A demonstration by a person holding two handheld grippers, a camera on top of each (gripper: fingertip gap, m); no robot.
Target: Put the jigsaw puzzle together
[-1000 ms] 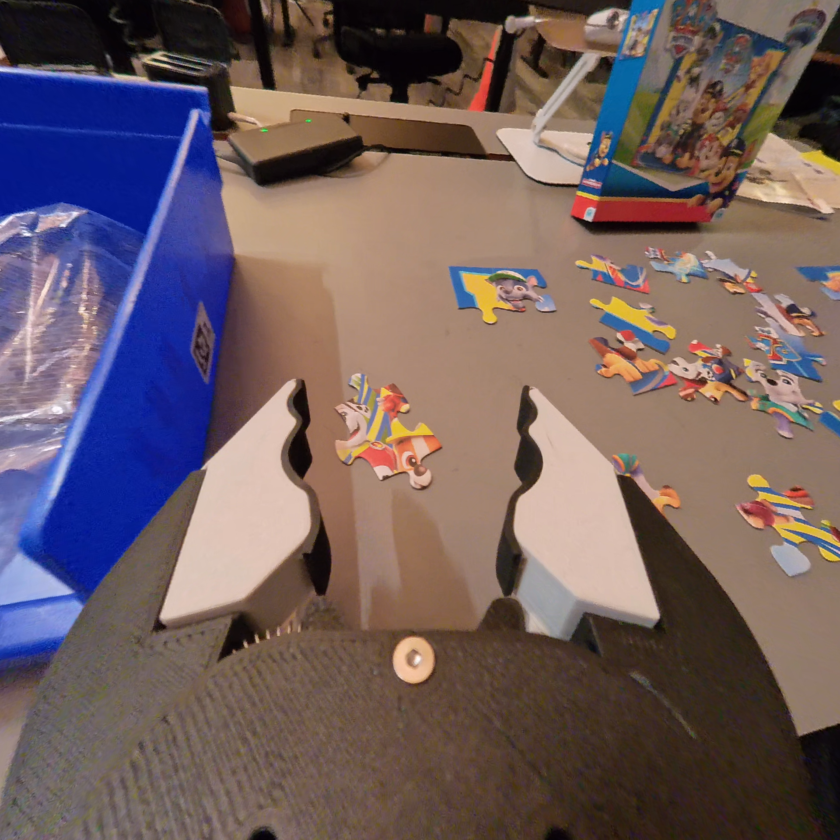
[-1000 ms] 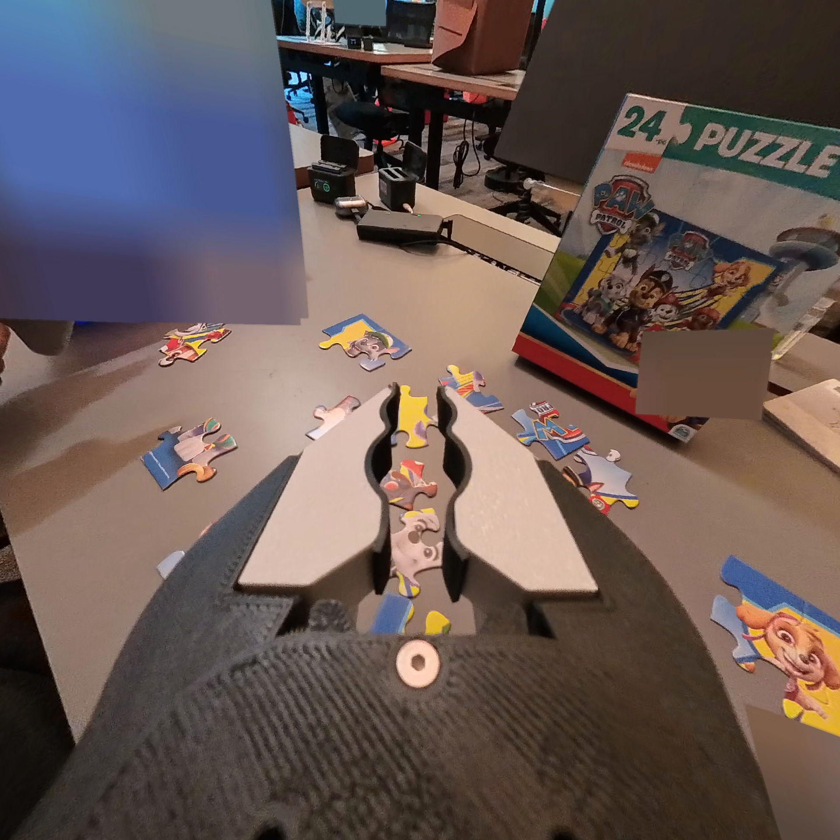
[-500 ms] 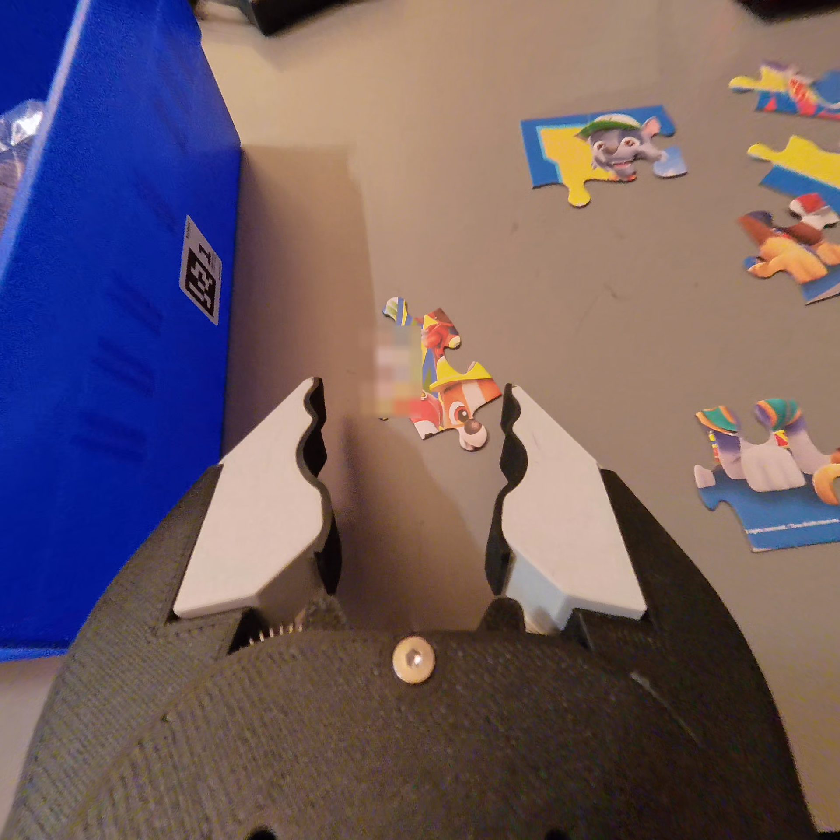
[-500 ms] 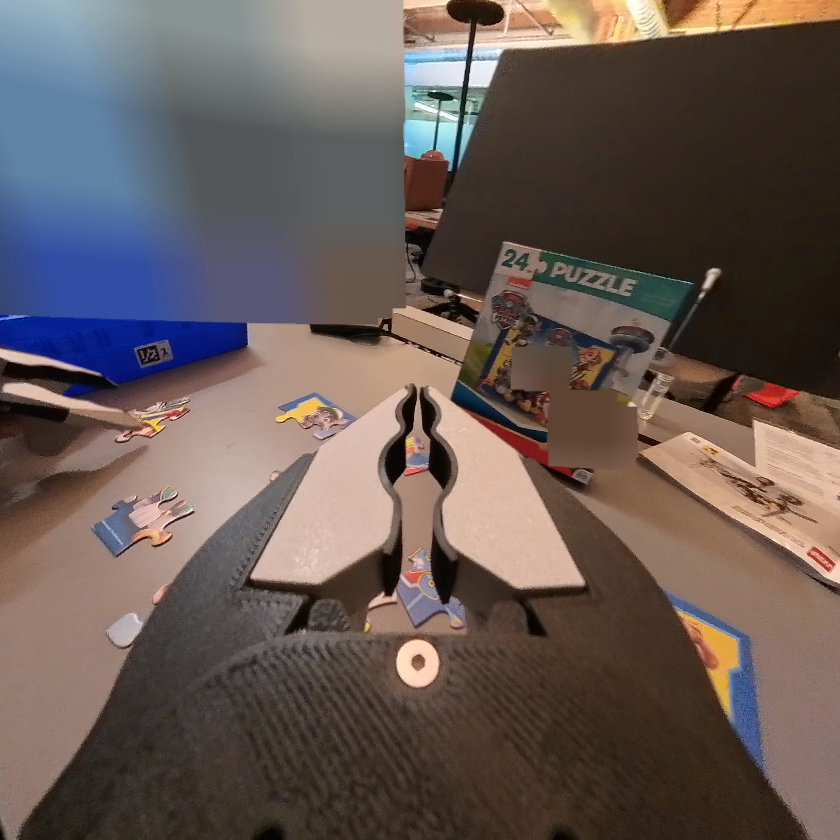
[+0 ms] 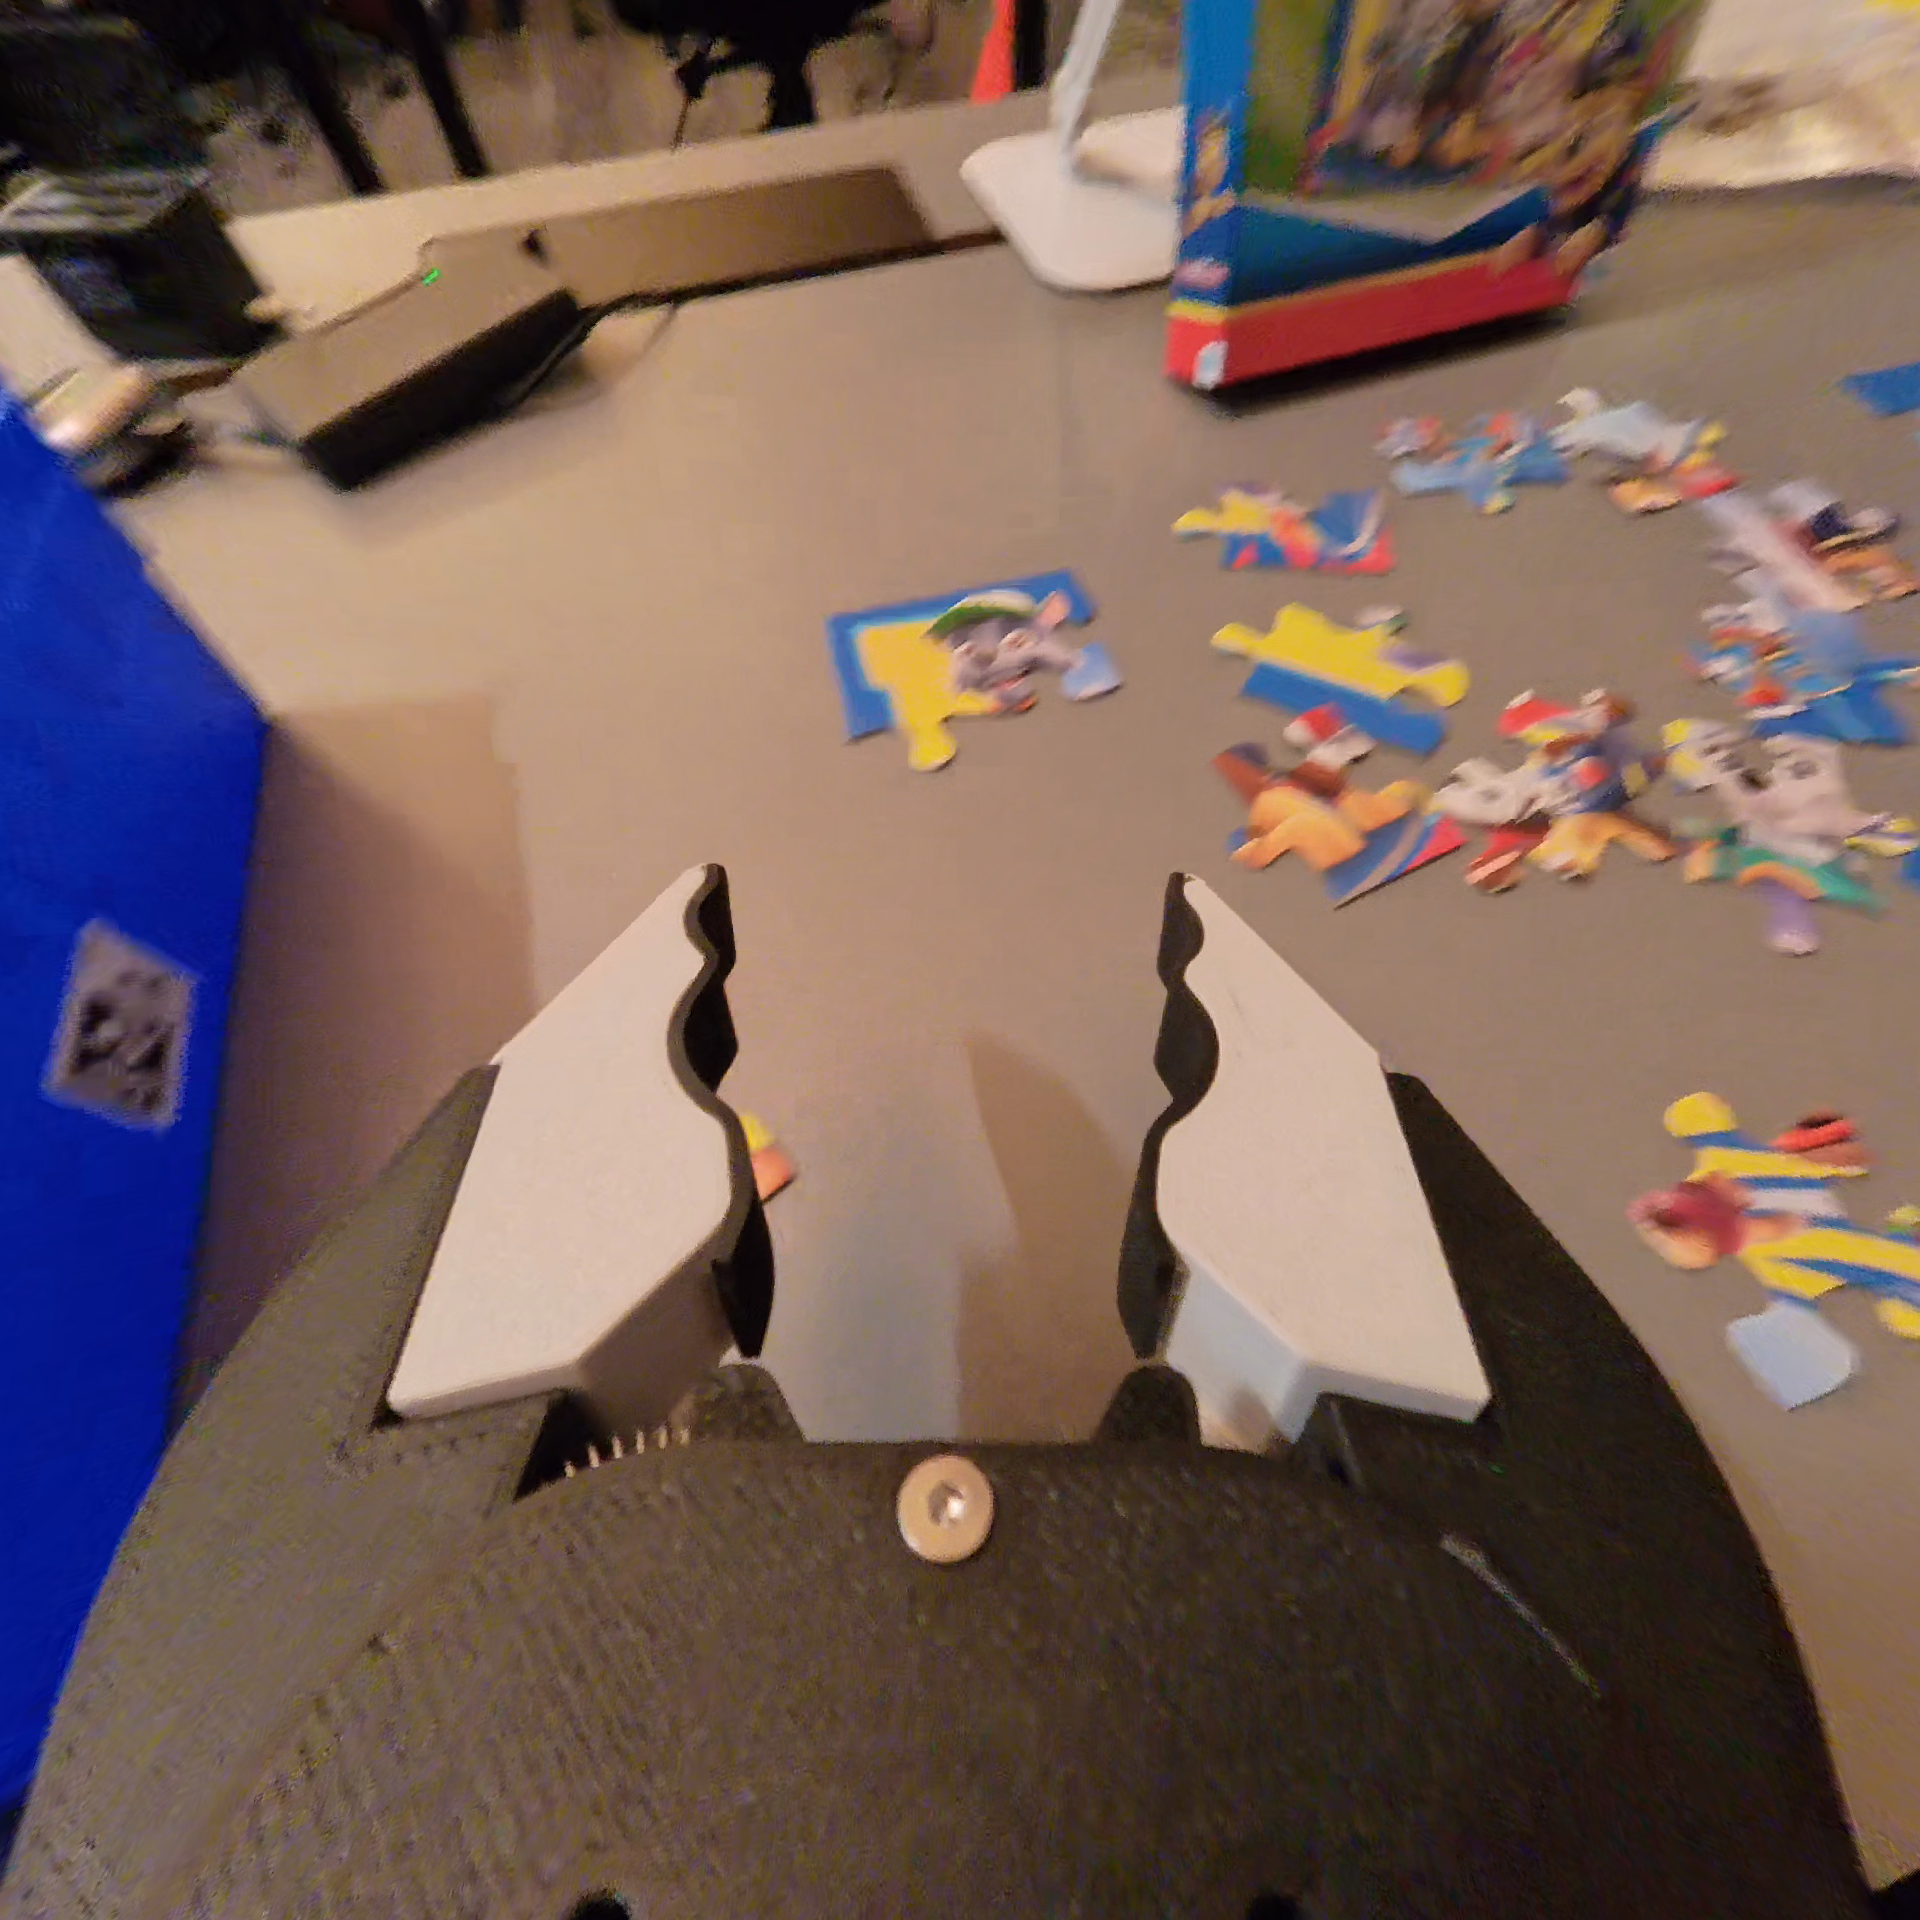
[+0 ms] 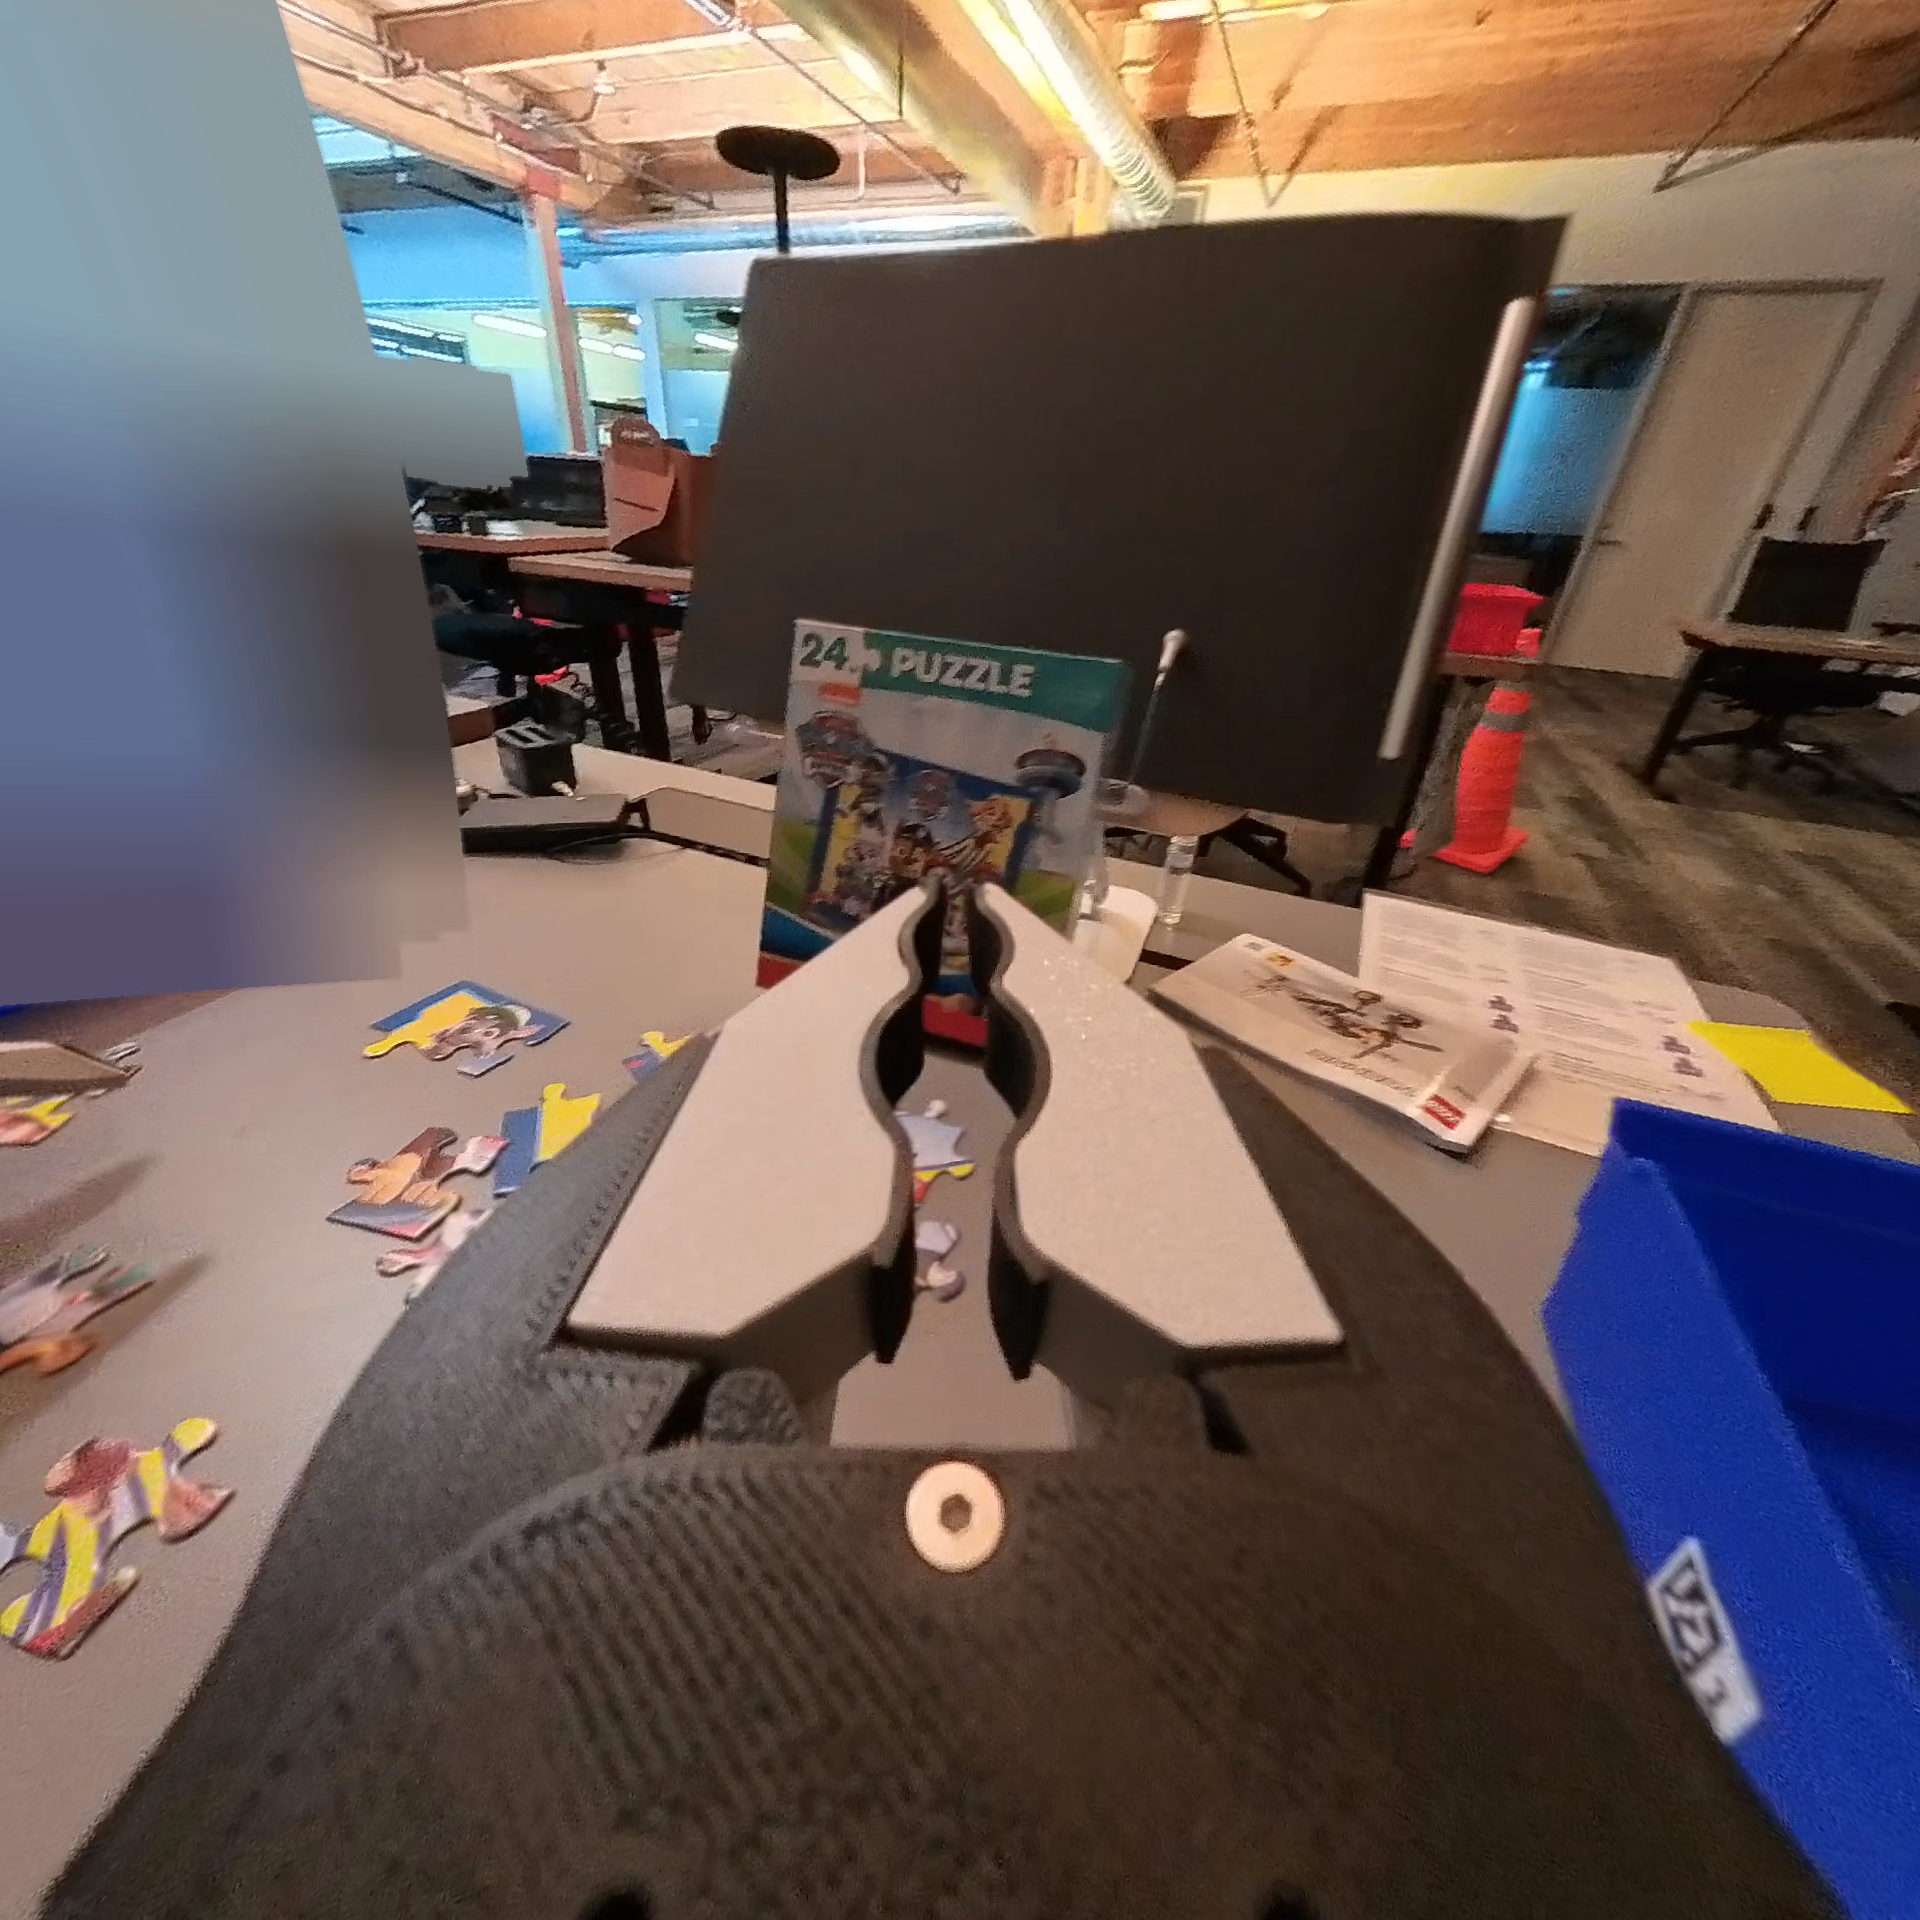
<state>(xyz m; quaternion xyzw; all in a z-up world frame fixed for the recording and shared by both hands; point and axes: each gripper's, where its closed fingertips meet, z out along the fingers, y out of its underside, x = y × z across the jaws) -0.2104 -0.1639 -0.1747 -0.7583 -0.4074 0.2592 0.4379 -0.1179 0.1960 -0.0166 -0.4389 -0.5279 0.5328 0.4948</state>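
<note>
While the left gripper [image 5: 945, 883] hovers spread wide and bare over the grey table [image 5: 727, 416], a colourful cardboard puzzle piece [image 5: 767, 1155] peeks from under its left finger; the right gripper [image 6: 961, 896] is clenched, tips nearly touching, before an upright puzzle box [image 6: 935, 769].

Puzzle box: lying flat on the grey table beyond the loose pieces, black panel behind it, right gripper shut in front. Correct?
Not quite. The puzzle box stands upright on the grey table, not flat; the right wrist view shows its front face. The rest holds: loose pieces lie nearer, the black panel is behind, and the right gripper is shut in front.
</note>
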